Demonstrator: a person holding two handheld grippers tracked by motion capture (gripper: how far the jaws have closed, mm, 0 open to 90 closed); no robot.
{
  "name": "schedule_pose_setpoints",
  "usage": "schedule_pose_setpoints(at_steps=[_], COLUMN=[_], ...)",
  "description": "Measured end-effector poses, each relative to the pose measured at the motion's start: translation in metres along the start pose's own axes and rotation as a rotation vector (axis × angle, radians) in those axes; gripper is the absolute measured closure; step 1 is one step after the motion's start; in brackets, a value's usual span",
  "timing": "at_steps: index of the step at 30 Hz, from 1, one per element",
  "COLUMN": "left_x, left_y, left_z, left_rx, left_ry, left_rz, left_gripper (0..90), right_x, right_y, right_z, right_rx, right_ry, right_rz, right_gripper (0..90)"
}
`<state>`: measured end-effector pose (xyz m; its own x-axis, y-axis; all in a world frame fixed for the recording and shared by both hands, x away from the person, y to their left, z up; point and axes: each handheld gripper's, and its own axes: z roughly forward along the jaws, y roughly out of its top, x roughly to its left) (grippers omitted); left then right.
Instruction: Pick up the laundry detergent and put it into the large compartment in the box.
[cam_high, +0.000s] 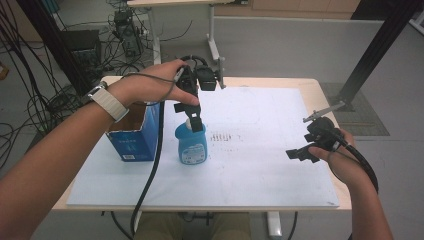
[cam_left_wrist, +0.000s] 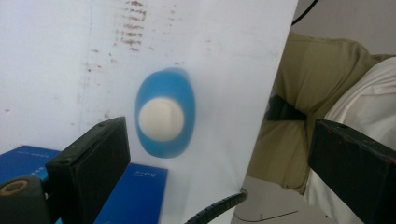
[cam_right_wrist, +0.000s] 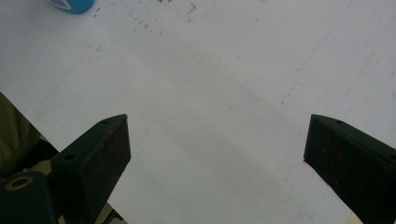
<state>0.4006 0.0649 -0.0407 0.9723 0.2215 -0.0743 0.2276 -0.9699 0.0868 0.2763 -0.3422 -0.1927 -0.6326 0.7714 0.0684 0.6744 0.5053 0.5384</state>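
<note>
A blue bottle (cam_high: 191, 145) with a white cap stands upright on the white mat (cam_high: 260, 165), just right of an open blue box (cam_high: 131, 137). My left gripper (cam_high: 189, 116) hangs directly over the cap, pointing down. In the left gripper view the bottle (cam_left_wrist: 164, 119) lies below and beyond my left gripper (cam_left_wrist: 217, 128), whose jaws stand wide apart with nothing between them. My right gripper (cam_high: 299, 150) hovers low near the mat's right edge. In the right gripper view my right gripper (cam_right_wrist: 217, 119) is open over bare mat, with the bottle's base (cam_right_wrist: 72, 4) at the top left corner.
The blue box (cam_left_wrist: 135, 196) sits close beside the bottle on its left. Faint brown marks (cam_high: 222, 136) dot the mat's middle. A cable (cam_high: 150, 170) trails from my left gripper over the mat's front edge. The person's trousers (cam_left_wrist: 317, 79) are past the table edge.
</note>
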Motion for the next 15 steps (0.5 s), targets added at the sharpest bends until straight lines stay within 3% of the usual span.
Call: schedule_pose_setpoints(at_steps=[15], left_x=[0.013], left_y=[-0.004], left_z=[0.007], left_rx=[0.005], left_ry=[0.026], left_rz=[0.004], left_gripper=[5.8], right_x=[0.000], right_y=[0.002], right_z=[0.001], right_rx=[0.004], right_ry=[0.002], right_rz=[-0.003], right_gripper=[7.1])
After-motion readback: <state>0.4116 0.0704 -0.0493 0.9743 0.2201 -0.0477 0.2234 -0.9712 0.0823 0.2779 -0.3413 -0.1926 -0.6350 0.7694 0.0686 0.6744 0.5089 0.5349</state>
